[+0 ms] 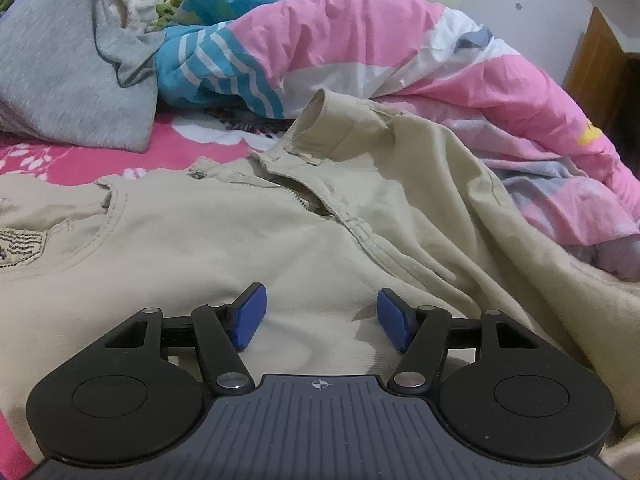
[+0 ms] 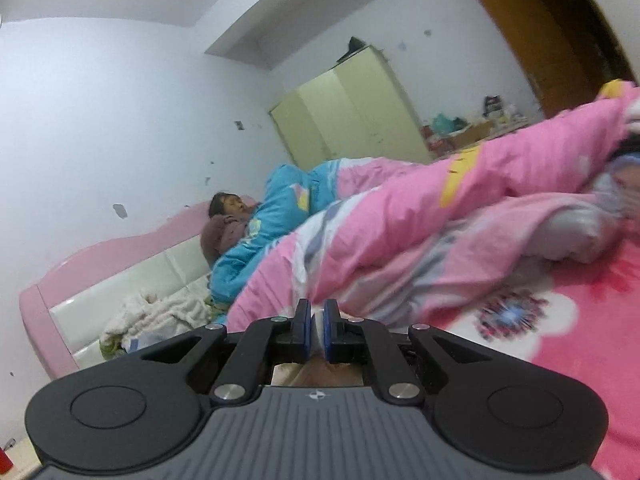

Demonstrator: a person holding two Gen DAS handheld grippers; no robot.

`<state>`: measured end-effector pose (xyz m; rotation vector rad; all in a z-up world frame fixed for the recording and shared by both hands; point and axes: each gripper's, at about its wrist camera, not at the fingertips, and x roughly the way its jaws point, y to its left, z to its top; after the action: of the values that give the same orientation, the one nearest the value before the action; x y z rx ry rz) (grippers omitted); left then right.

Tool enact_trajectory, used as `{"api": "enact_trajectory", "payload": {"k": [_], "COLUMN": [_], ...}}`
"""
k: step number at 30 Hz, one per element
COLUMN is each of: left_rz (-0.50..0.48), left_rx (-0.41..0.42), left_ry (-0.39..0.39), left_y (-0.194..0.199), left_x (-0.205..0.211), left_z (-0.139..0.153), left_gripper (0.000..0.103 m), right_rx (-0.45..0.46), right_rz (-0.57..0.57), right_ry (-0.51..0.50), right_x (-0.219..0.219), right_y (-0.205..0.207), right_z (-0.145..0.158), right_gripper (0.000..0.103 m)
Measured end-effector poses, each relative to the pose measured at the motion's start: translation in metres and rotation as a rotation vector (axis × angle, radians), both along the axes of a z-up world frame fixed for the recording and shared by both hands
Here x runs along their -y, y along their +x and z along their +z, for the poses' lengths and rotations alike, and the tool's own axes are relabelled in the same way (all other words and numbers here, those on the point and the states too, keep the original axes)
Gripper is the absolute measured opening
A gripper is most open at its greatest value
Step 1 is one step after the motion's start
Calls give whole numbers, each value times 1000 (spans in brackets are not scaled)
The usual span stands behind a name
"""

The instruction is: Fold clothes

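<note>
Beige cotton trousers (image 1: 248,240), creased, with stitched seams and an open zip, lie spread under and ahead of the left claw (image 1: 320,314), whose blue pads stand apart, empty. The right claw (image 2: 317,330) is pinched on a pale fold. Beyond: pink quilt (image 2: 400,232), flowered bedsheet (image 2: 580,320), white walls.

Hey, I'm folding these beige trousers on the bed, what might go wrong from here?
The right gripper is shut on only a thin edge of pale cloth, so it may slip out as it lifts. The left gripper is open over the trousers, pinning nothing, so the garment may drag. The quilt crowds it and could snag.
</note>
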<state>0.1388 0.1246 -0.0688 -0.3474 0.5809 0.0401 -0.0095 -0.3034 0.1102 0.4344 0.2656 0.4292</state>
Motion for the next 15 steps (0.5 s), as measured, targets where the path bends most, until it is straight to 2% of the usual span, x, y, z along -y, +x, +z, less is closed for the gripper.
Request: {"api": "enact_trajectory", "payload": {"k": [6, 10, 12, 13, 15], "left_rz": [2, 3, 1, 0, -3], "left_rx": [8, 14, 18, 20, 24], "left_ry": [-17, -11, -2, 1, 4], "left_y": [-5, -7, -9, -10, -12], "left_x": [-3, -2, 0, -1, -1], "left_z": [-1, -1, -2, -2, -2], "left_gripper": [62, 62, 62, 62, 62], "right_rx": [-273, -514, -625, -648, -607], "right_rz": [-151, -208, -221, -220, -209], "right_ry": [10, -39, -96, -104, -116], "right_x": [35, 48, 51, 54, 59], "right_y": [-55, -59, -58, -60, -70], "right_z": [-74, -129, -144, -145, -129], "right_gripper": [2, 1, 2, 3, 4]}}
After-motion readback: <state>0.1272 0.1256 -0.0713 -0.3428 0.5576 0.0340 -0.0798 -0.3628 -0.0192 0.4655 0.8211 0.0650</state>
